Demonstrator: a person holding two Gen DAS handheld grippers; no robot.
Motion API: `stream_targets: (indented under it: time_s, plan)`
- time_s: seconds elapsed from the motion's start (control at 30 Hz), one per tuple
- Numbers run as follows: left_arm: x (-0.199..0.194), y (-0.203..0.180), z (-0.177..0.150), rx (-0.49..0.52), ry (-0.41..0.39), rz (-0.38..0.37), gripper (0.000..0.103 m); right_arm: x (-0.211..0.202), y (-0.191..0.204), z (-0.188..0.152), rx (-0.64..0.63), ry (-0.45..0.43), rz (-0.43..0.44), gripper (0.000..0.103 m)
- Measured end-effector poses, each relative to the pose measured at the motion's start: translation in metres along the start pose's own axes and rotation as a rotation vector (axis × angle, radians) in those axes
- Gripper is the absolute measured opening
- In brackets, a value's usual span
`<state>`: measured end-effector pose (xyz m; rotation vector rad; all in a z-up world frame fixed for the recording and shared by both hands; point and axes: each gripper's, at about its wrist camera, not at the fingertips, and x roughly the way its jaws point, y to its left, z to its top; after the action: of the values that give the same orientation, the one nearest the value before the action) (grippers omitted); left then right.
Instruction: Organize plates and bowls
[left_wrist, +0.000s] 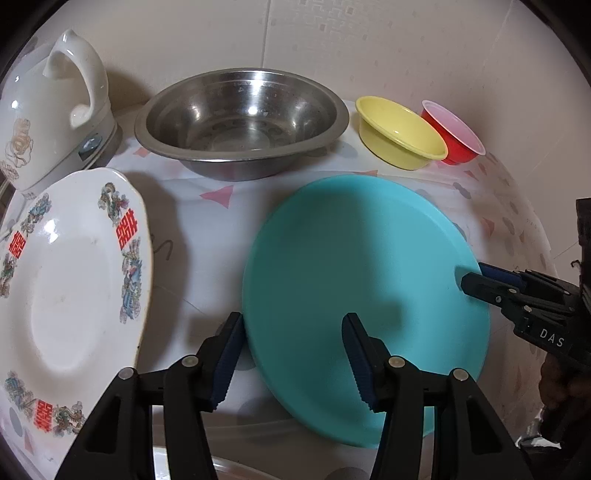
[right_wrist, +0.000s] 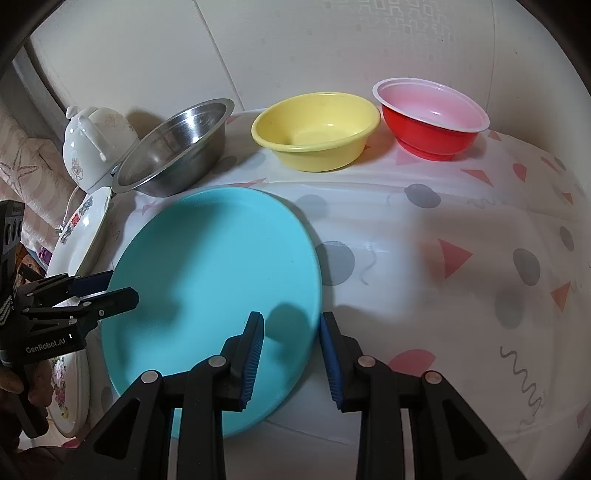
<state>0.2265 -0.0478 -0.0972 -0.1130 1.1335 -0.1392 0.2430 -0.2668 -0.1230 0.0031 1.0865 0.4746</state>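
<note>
A turquoise plate (left_wrist: 354, 280) (right_wrist: 218, 280) lies on the patterned tablecloth. My left gripper (left_wrist: 293, 328) is open, its fingers straddling the plate's left rim. My right gripper (right_wrist: 291, 325) is open, its fingers straddling the plate's right rim; it also shows in the left wrist view (left_wrist: 476, 275). A white plate with red characters (left_wrist: 70, 295) (right_wrist: 83, 236) lies left of the turquoise one. At the back stand a steel bowl (left_wrist: 240, 118) (right_wrist: 173, 147), a yellow bowl (left_wrist: 399, 133) (right_wrist: 317, 129) and a red bowl with a pink inside (left_wrist: 454, 133) (right_wrist: 432, 118).
A white ceramic kettle (left_wrist: 55, 107) (right_wrist: 96, 140) stands at the back left by the wall. Another floral plate (right_wrist: 68, 391) sits at the near left. The tablecloth (right_wrist: 461, 295) stretches to the right. A tiled wall (left_wrist: 369, 44) backs the table.
</note>
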Motion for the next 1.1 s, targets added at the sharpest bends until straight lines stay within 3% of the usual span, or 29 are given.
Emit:
stream_targets:
  time_s: [0.27, 0.53, 0.8, 1.1]
  plan:
    - [-0.013, -0.022, -0.004, 0.014, -0.028, -0.084, 0.054, -0.02, -0.025, -0.006, 0.065, -0.016, 0.029, 0.032]
    - [-0.007, -0.05, -0.01, 0.047, 0.006, -0.133, 0.057, -0.027, -0.044, -0.023, 0.09, 0.015, -0.022, 0.032]
    - [0.0, -0.049, -0.01, 0.021, 0.048, -0.108, 0.057, -0.02, -0.035, -0.029, 0.039, 0.025, -0.086, 0.035]
    - [-0.001, -0.057, -0.014, 0.067, 0.056, -0.1, 0.057, -0.027, -0.042, -0.027, 0.09, 0.005, -0.113, 0.035]
